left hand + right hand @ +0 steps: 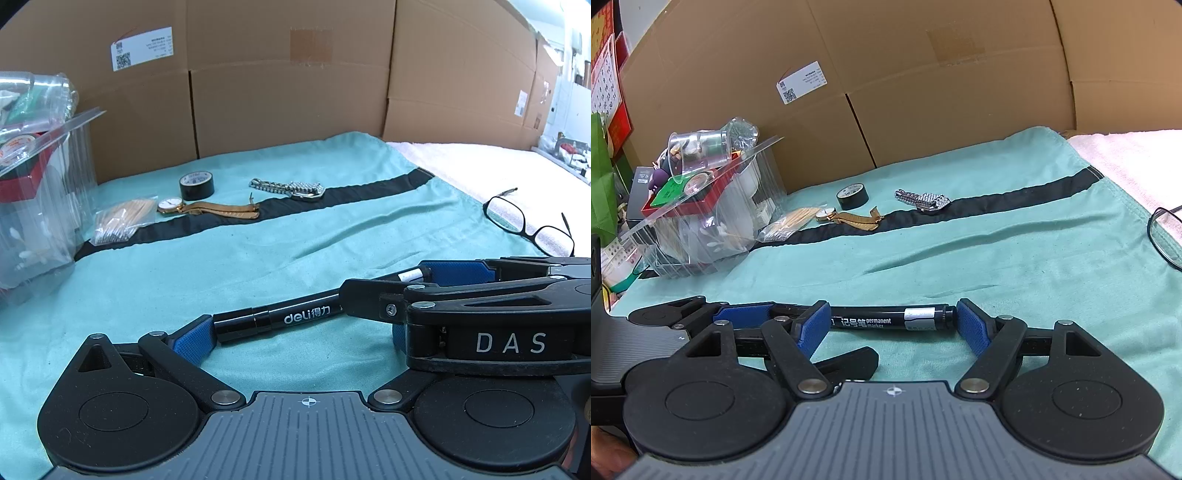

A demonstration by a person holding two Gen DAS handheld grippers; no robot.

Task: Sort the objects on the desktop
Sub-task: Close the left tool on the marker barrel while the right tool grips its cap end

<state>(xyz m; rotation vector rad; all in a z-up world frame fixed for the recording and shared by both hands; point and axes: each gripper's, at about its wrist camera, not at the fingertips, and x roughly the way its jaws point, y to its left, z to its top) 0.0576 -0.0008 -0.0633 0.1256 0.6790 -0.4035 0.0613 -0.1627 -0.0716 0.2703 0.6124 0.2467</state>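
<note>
One black permanent marker [871, 322] lies on the teal cloth [997, 266] at the bottom centre of both views. Two grippers meet over it.

The right gripper [892, 325] stands wide open. Its two blue pads [973, 328] flank the marker's length and do not clamp it.

The left gripper [299, 334] is also spread open. One pad [194, 341] is at the marker's cap end, and the other is mostly hidden under the right gripper's finger.

In the upper middle of the frame there is one roll of black tape [197, 185], one gold wristwatch [207, 209], one silver link band [288, 188] and one bag of cotton swabs [123, 219]. One pair of glasses [528, 225] sits at the right, and one clear plastic box [713, 221] of clutter sits at the left.
</note>
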